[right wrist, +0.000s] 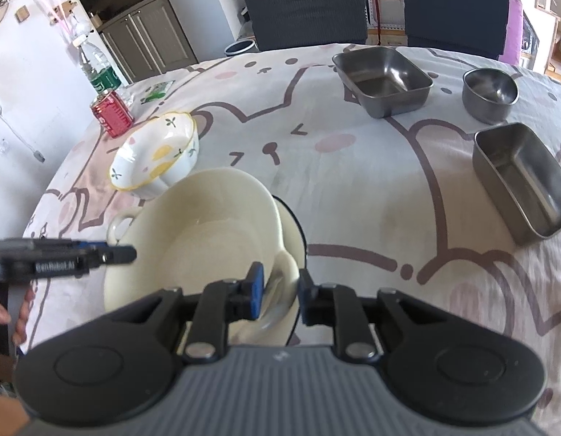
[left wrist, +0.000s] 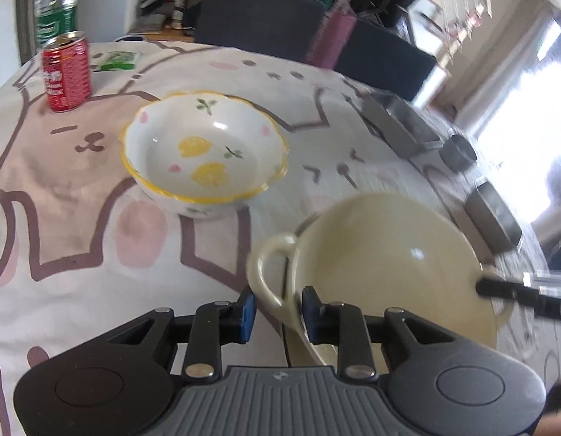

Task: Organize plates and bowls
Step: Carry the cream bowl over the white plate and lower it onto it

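Cream bowl (right wrist: 193,232), glossy, with a loop handle at each side, sits tilted near the counter (right wrist: 353,189) front edge. Left gripper (left wrist: 275,309) has its jaws pinching one handle; right gripper (right wrist: 278,290) pinches the other. Behind-left sits a floral bowl (right wrist: 155,152) with yellow rim, near a red can (right wrist: 111,112). Three steel containers (right wrist: 382,80) stand at right.

Open tablecloth (right wrist: 353,189) between cream bowl (right wrist: 193,232) and steel trays (right wrist: 384,80) (right wrist: 522,178); room to pass there. Floral bowl (right wrist: 157,152) sits just beside cream bowl's far left. Red can (right wrist: 111,110) and bottle (right wrist: 95,67) crowd the far-left edge. Small steel bowl (right wrist: 489,91) lies between the trays.
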The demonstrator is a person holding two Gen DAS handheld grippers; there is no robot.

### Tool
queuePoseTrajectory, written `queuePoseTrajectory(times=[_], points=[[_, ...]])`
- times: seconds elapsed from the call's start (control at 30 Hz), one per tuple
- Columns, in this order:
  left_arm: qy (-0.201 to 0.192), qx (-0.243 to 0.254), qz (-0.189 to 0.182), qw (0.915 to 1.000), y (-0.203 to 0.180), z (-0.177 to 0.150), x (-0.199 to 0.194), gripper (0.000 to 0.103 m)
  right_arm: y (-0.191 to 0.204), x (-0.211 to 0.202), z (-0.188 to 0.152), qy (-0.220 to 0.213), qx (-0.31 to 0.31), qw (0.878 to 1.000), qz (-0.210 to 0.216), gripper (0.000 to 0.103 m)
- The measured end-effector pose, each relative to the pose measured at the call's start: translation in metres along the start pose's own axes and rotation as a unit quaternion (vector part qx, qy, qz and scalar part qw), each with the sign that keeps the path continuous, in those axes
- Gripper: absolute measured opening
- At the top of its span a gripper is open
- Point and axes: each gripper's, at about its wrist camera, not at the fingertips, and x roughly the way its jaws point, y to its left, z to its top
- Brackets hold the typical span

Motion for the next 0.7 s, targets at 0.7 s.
queuePoseTrajectory(times=[0.7], points=[[0.005, -0.005, -0.011, 0.9999, 0.006, -0.003, -0.015, 0.028, 0.004, 0.003, -0.003, 0.018, -0.018, 1.0, -0.007, 0.025]])
